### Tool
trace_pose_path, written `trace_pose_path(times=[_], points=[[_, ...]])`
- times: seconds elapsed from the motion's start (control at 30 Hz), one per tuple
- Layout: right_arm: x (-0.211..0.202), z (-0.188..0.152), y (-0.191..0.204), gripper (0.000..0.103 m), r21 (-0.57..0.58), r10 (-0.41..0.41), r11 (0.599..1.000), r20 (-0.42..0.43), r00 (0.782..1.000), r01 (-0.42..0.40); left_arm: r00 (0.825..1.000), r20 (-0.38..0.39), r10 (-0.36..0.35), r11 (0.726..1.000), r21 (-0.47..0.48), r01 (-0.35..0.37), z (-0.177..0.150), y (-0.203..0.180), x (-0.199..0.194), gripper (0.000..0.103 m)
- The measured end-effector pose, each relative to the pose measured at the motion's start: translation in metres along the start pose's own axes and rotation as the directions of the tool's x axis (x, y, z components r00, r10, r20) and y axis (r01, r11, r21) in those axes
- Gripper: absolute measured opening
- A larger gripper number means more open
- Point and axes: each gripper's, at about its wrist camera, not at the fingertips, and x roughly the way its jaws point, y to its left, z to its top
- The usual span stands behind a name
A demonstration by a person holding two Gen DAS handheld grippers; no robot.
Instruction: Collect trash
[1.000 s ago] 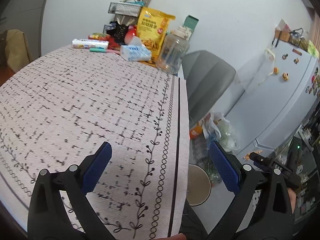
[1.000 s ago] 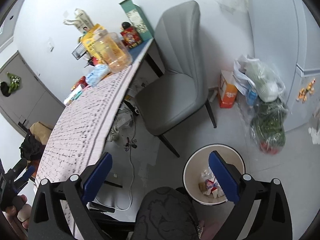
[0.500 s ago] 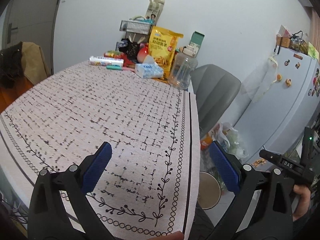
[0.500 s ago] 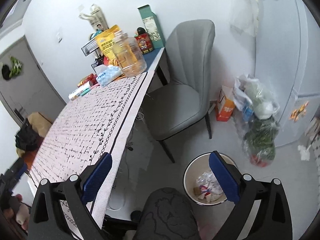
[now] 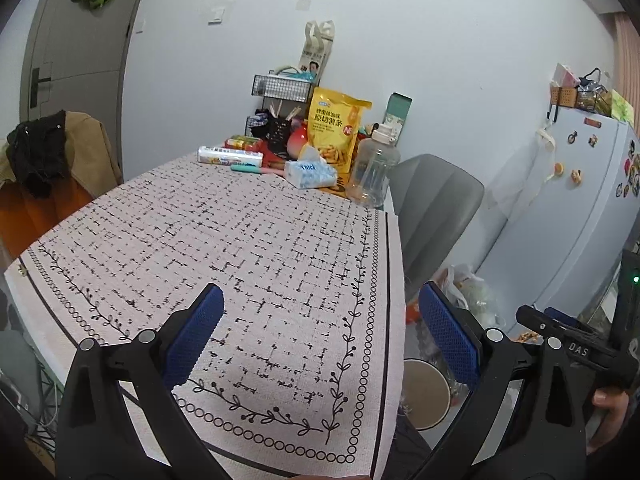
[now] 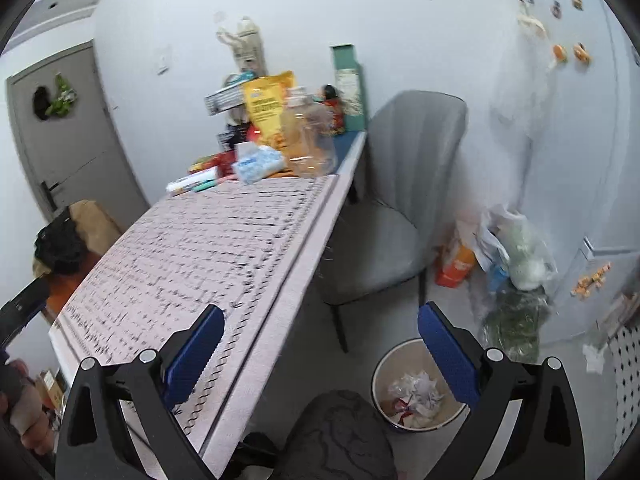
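I've lifted both tongs, left [image 5: 320, 334] and right [image 6: 320, 354], wide and empty, off the round cream wastebasket [image 6: 416, 390] toward the patterned bench [image 5: 240, 248]: drop looks done.

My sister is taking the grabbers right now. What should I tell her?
Left gripper: open, empty, above the tablecloth.
Right gripper: open, empty, off the table's edge, with the bin on the floor below.
Done: crumpled trash is in the bin.
Left: no loose trash shows on the cloth; check around the tissue pack and snack bag at the far end.
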Motion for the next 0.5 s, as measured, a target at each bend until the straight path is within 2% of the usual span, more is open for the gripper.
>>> trace_pose_path(times=[0.37,0.5], points=[[-0.009,-0.004,0.015,0.095,0.007,0.089,0.996,-0.006,0.996,-0.089,0.999,0.029,0.027,1.0,-0.003,-0.026,-0.002,0.003,-0.021,0.097],[-0.01,-0.003,0.017,0.095,0.0,0.094,0.996,0.007,0.996,-0.094,0.999,0.03,0.029,1.0,0.003,-0.03,-0.002,0.002,-0.021,0.097]])
